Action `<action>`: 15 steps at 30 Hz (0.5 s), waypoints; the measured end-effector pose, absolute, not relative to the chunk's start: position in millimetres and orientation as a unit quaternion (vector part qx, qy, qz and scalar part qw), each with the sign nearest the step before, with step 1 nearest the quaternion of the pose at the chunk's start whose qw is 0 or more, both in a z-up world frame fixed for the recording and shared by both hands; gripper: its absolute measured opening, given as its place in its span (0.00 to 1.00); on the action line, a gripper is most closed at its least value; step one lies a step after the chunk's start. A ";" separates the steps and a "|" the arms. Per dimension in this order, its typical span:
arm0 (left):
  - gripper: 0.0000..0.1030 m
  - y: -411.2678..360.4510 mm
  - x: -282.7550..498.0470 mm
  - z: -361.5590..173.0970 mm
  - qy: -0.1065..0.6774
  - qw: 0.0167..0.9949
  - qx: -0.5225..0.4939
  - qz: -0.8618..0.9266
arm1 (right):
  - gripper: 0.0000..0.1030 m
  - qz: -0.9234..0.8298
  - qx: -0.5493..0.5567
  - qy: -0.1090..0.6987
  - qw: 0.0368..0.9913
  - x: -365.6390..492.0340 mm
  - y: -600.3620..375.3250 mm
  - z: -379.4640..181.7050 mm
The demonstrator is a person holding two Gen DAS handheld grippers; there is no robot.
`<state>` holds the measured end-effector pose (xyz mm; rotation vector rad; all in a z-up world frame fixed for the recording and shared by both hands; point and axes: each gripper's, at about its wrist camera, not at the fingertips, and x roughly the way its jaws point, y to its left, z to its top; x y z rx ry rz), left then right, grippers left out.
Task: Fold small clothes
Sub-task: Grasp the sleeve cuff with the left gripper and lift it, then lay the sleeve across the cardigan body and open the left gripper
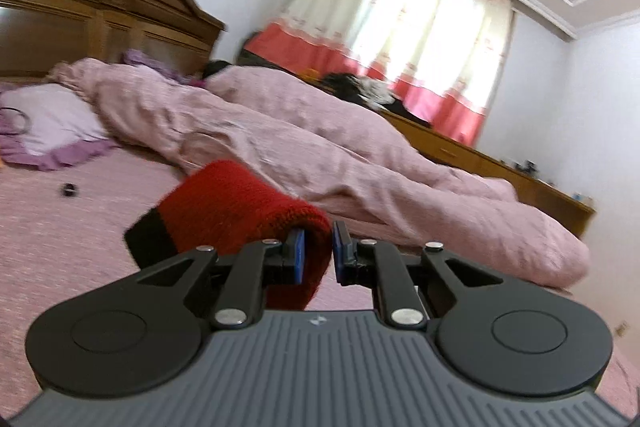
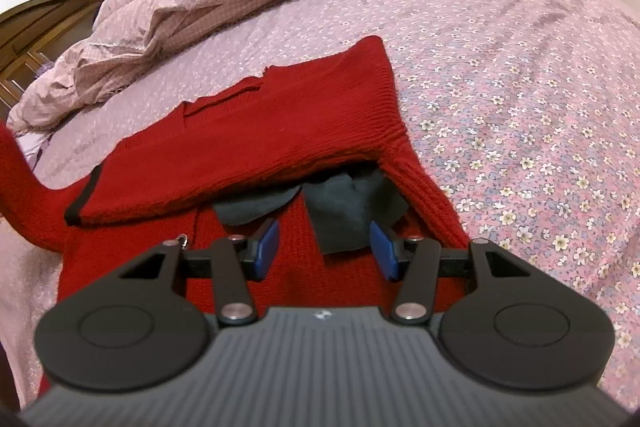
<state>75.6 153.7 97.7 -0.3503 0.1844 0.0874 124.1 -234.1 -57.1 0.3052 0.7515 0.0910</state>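
A red knitted sweater (image 2: pixel 256 131) lies spread on the floral bedsheet (image 2: pixel 520 107). One sleeve with a black cuff (image 2: pixel 82 203) is folded across its body. Dark grey fabric (image 2: pixel 344 207) shows from under the folded part. My right gripper (image 2: pixel 326 249) hovers just above the sweater's body, open, its blue pads apart with nothing pinched. My left gripper (image 1: pixel 319 253) is shut on the sweater's other sleeve (image 1: pixel 240 203), which is lifted off the bed, its black cuff (image 1: pixel 154 235) drooping to the left. In the right wrist view that raised sleeve (image 2: pixel 18 183) runs up out of the left edge.
A crumpled pink quilt (image 1: pixel 320 147) lies heaped along the far side of the bed. A lilac pillow (image 1: pixel 52 123) and wooden headboard (image 1: pixel 100 7) are at the left. A small black object (image 1: pixel 69 190) sits on the sheet. A wooden dresser (image 1: pixel 500 163) stands under curtains (image 1: pixel 400 27).
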 end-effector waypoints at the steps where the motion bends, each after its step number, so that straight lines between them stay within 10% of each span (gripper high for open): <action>1: 0.16 146.0 78.3 96.8 0.095 0.980 -0.171 0.034 | 0.51 0.044 0.149 0.365 0.918 123.7 -234.7 -57.4; 15: 0.16 48.9 119.1 65.8 0.158 0.974 -0.146 -0.075 | 0.51 0.035 0.165 0.366 0.915 118.4 -247.4 -63.4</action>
